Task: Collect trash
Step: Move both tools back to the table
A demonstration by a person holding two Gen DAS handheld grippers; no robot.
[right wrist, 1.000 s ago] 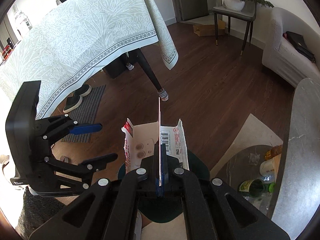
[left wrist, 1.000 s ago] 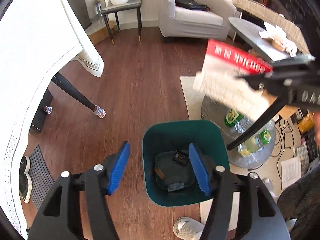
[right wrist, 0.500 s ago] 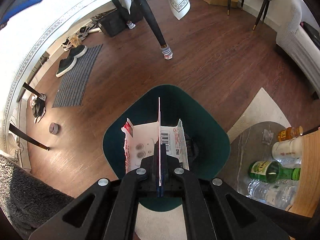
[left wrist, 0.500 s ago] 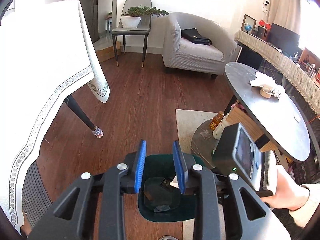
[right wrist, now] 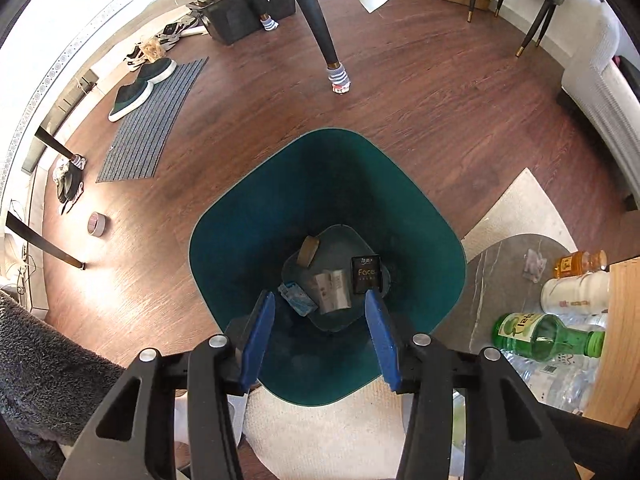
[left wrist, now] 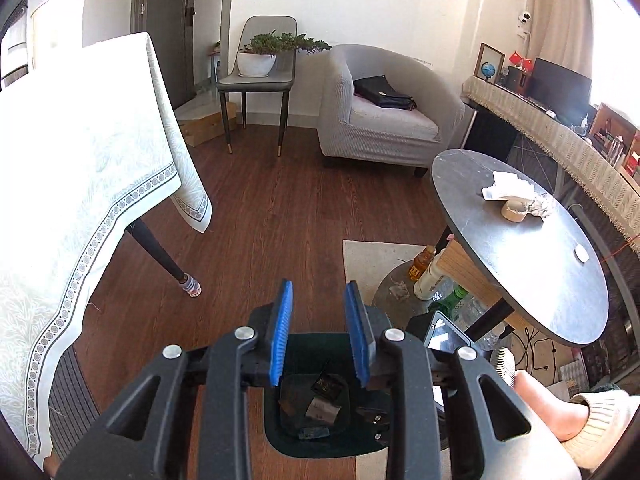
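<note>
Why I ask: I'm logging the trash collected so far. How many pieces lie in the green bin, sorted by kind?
Black packet: 1
Blue packet: 1
Pale carton: 1
Brown round piece: 1
Total: 4

The word "Face" stands on a black packet (right wrist: 365,274) lying at the right inside the green bin (right wrist: 248,236); other print is unreadable.

Right wrist view looks steeply down into the bin (right wrist: 420,208); left slants, sharing it
</note>
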